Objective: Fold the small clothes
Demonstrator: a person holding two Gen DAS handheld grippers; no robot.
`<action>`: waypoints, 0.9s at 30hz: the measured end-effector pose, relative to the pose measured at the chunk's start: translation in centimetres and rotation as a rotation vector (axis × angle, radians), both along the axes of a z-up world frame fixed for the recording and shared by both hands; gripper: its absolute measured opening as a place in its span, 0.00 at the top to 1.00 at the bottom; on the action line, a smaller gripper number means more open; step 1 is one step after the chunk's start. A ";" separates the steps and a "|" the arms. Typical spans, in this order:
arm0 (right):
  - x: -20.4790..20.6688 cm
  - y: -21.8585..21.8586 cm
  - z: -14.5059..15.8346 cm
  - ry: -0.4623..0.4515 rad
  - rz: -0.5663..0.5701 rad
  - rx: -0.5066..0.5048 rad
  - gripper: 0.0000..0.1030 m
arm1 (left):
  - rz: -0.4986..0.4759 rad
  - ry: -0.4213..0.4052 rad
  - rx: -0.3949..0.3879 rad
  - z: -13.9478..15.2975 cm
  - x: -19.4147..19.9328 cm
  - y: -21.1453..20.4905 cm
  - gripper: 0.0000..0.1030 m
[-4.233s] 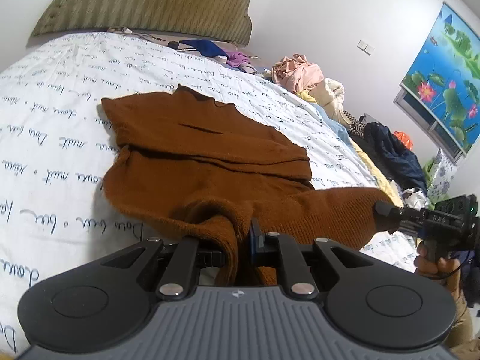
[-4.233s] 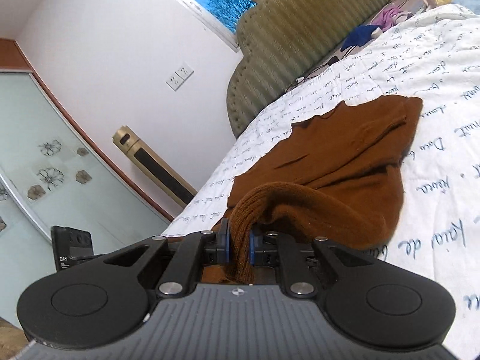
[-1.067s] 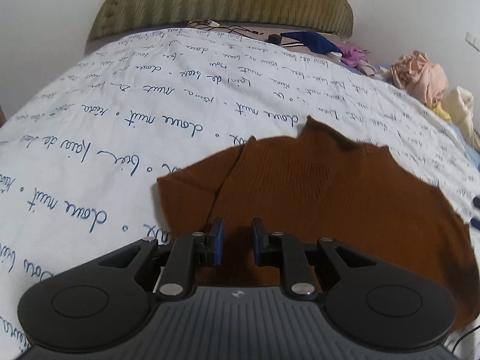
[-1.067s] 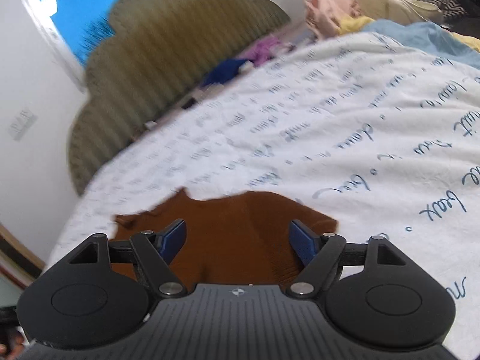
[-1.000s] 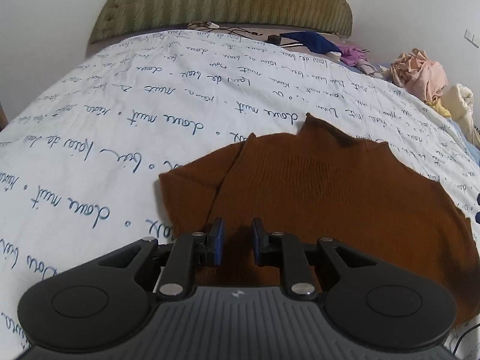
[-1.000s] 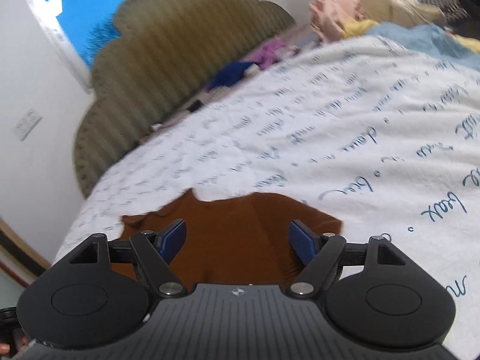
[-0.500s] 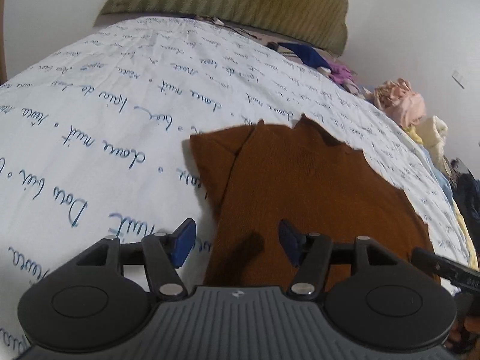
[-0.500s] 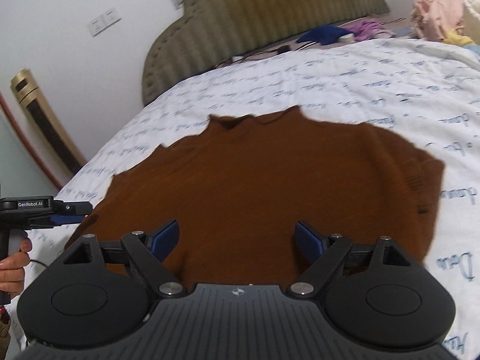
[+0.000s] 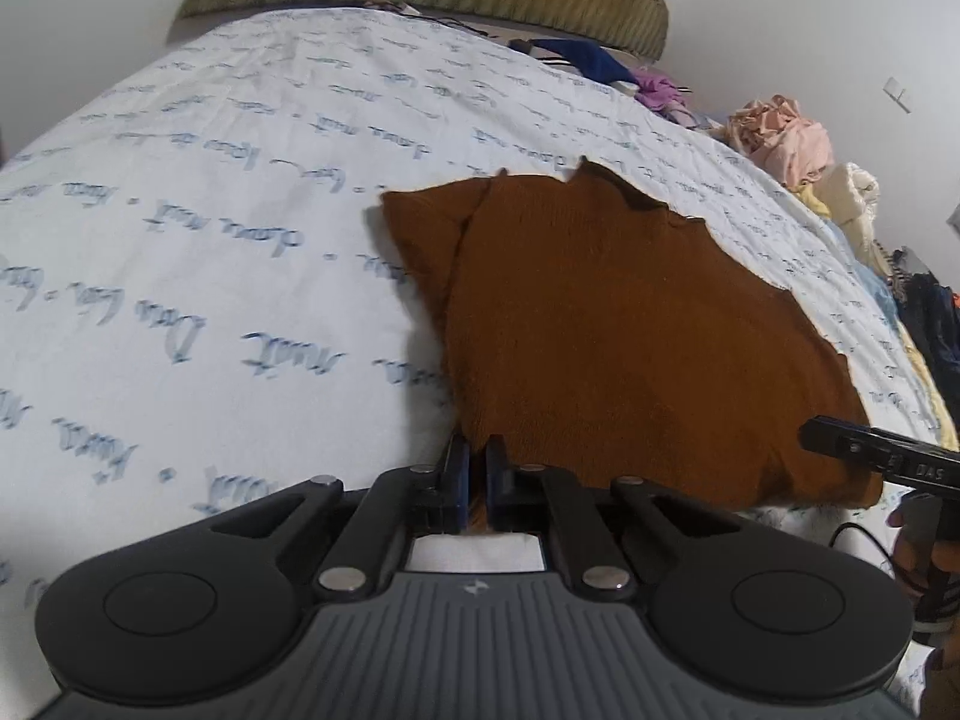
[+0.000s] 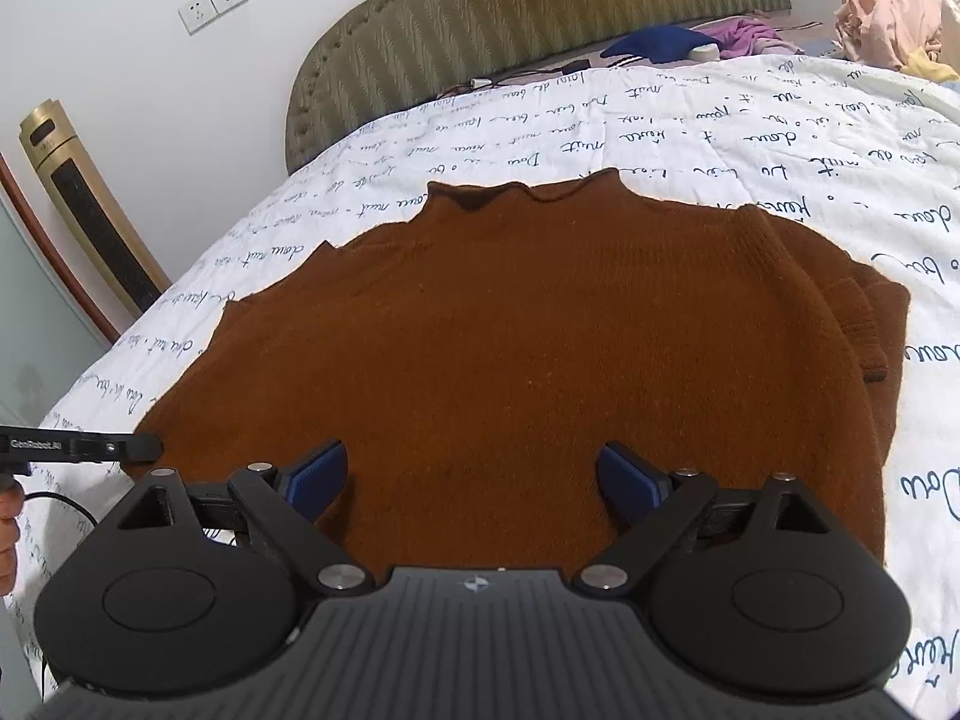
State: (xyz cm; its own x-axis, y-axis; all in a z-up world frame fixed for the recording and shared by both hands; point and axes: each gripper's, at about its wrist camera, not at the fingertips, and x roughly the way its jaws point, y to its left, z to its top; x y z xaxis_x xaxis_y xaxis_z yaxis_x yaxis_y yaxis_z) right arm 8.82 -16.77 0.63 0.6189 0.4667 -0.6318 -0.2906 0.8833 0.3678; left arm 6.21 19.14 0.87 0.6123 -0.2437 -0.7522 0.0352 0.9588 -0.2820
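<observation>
A matt, fuzzy knit is being shown by the brown sweater (image 10: 540, 348), with ribbing at its collar. Beneath the sweater, smooth printed cotton-like cloth is being presented by the bedsheet (image 9: 210, 228). Beyond the sweater, ridged, quilted fabric is being displayed by the headboard (image 10: 540, 18). Matt black plastic, bright metal rivets and blue rubbery pads are being shown on the right gripper (image 10: 474, 480).
</observation>
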 end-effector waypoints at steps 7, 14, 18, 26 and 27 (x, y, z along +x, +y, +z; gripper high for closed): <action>-0.3 0.2 0.1 0.002 -0.007 -0.051 0.08 | 0.043 -0.042 0.178 0.3 -0.6 -1.1 0.97; -1.3 2.1 1.9 -0.086 -0.002 -0.105 0.06 | 0.031 -0.109 0.255 2.1 0.3 -4.7 0.93; -1.7 3.1 2.5 -0.124 -0.003 -0.156 0.05 | 0.047 -0.095 0.253 1.6 1.2 -6.2 0.93; -2.3 3.2 2.7 -0.167 -0.024 -0.221 0.03 | 0.048 -0.077 0.298 0.4 1.7 -7.8 0.93; -2.4 3.2 2.7 -0.165 -0.030 -0.214 0.03 | 0.050 -0.075 0.302 0.3 1.7 -7.9 0.93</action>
